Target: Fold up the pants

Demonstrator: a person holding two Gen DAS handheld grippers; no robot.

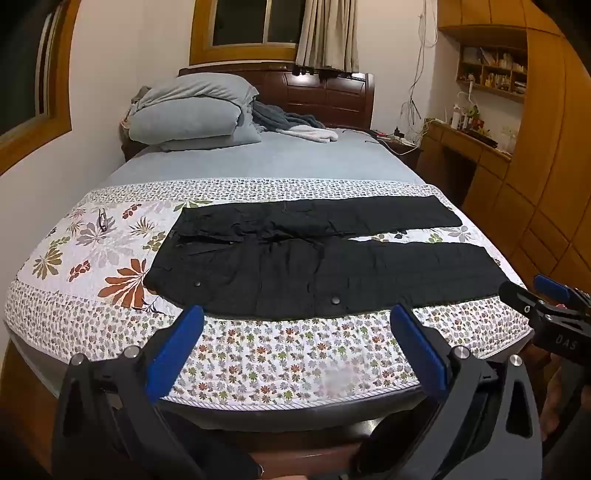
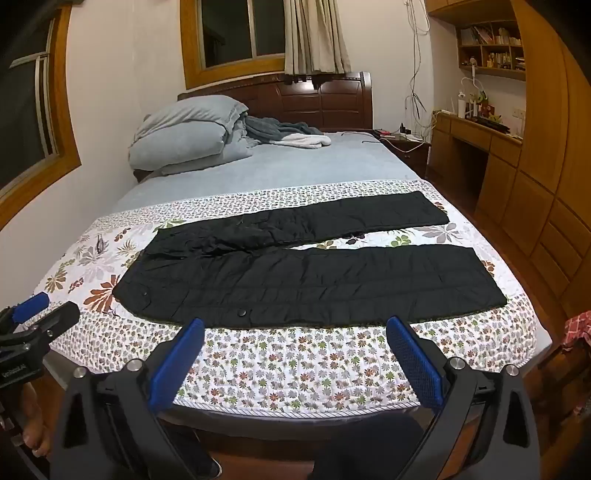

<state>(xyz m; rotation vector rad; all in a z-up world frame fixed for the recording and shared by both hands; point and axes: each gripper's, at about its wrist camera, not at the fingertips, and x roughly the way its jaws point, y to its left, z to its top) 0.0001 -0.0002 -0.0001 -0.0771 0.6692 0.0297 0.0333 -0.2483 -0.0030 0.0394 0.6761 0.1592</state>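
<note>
Warm indoor light falls from above, and the quilt glares near-white along the lower centre. Both windows are dark. Fisheye bending curves the walls and cupboards at the edges; corners vignette black. Slight softness throughout.

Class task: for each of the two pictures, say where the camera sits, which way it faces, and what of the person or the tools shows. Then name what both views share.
Left wrist: on the left gripper, facing the bed; open jaws, right gripper at right edge.
Right wrist: on the right gripper, facing likewise; open jaws, left gripper at left edge.
Shared: black pants flat on the quilt, pillows, headboard.
</note>
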